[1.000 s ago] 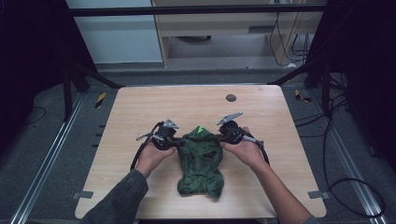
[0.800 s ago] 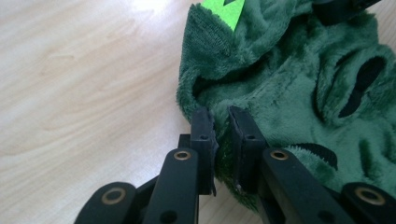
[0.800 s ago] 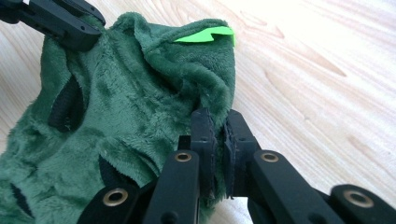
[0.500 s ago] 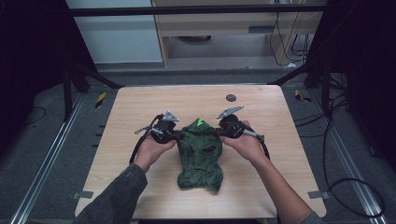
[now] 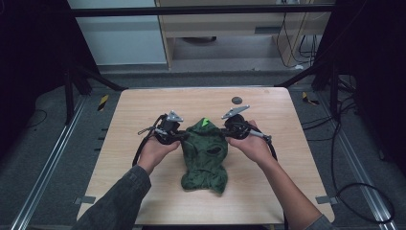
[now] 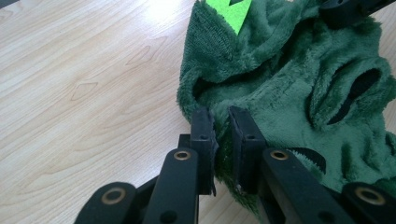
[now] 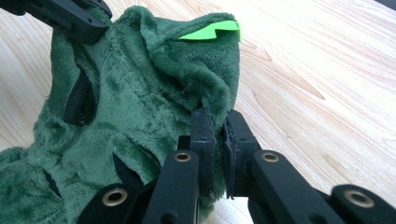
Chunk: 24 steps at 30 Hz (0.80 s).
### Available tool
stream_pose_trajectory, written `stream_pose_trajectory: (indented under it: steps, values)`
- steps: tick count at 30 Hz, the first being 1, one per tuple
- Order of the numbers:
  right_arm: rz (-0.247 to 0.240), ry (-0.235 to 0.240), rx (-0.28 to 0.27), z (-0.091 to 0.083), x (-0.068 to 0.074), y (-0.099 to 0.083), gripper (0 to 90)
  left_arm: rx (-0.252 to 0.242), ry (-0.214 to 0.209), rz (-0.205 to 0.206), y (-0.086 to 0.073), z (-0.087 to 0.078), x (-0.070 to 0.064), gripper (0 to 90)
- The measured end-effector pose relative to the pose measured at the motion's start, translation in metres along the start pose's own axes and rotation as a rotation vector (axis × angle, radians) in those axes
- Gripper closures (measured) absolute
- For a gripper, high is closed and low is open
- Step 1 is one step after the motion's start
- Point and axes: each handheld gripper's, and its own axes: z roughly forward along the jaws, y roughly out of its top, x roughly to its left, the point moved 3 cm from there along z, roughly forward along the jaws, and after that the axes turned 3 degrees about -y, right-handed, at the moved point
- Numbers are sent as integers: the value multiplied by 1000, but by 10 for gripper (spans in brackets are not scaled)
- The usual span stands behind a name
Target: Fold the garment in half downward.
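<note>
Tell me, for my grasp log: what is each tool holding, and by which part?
Both hold the dark green fleece garment: left tool pinches its left edge, right tool its right edge, near the bright green tag.

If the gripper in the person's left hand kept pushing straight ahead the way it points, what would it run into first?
The left gripper already pinches the edge of the green plush garment, so more of that fabric comes first. Beyond it, the right gripper holds the opposite edge, though depth there is hard to judge.

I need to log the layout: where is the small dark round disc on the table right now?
In the high view the dark disc lies near the table's far edge, right of centre, just beyond the right gripper and apart from the green fleece garment.
</note>
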Motion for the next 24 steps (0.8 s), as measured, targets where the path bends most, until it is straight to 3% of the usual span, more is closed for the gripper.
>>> stream_pose_trajectory:
  steps: [24]
  values:
    - [-11, -12, -16, -1, -2, 13, 834, -12, 19, 0, 8, -6, 6, 812]
